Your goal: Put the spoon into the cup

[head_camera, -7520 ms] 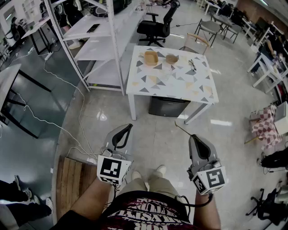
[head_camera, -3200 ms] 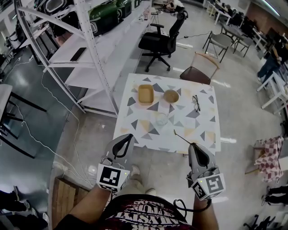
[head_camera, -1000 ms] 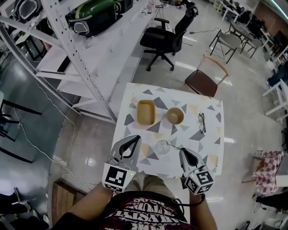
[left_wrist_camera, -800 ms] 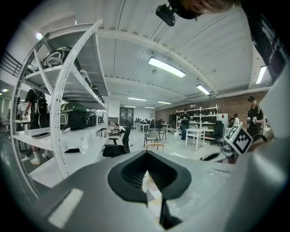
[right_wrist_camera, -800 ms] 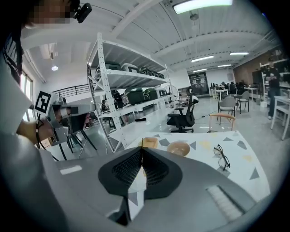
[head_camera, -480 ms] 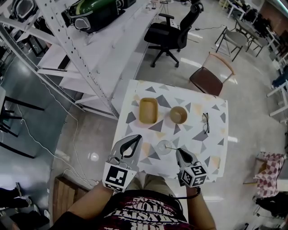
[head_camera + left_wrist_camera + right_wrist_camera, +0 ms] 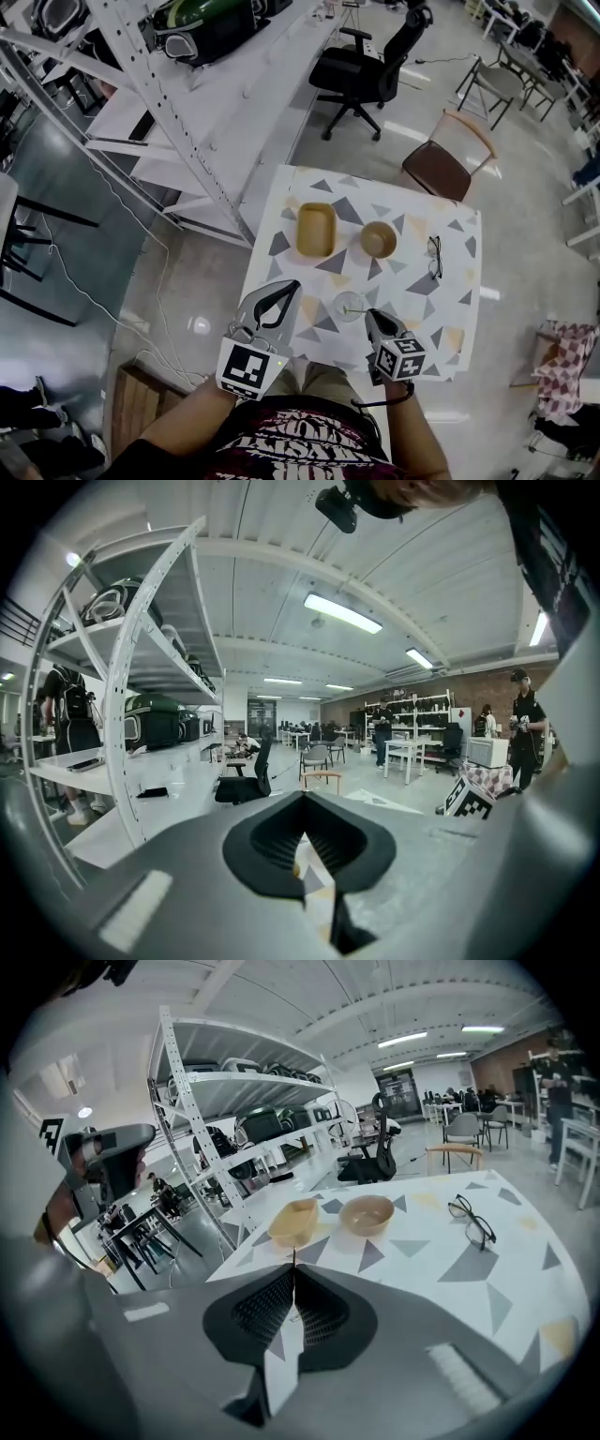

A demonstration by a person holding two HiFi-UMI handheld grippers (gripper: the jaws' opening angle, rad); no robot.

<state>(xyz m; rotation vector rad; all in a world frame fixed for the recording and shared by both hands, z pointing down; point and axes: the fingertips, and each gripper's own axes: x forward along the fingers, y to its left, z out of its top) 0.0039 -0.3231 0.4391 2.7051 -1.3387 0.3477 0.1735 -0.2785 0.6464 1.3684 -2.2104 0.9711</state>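
Hovering over the table's (image 7: 441, 281) near edge, the right gripper (image 7: 368, 315) clamps its jaws on the spoon (image 7: 293, 1258) handle, aiming the bowl end at the clear cup (image 7: 349, 306), perhaps dipping inside, while the left gripper (image 7: 292, 284), jaws together on nothing, waits aside, leaving room.

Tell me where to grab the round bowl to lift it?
Pinch the near rim of the round bowl from straight above, one jaw inside, one outside. It stands open side up with a thin low wall, probably too wide to span; the tray sits beside its left.
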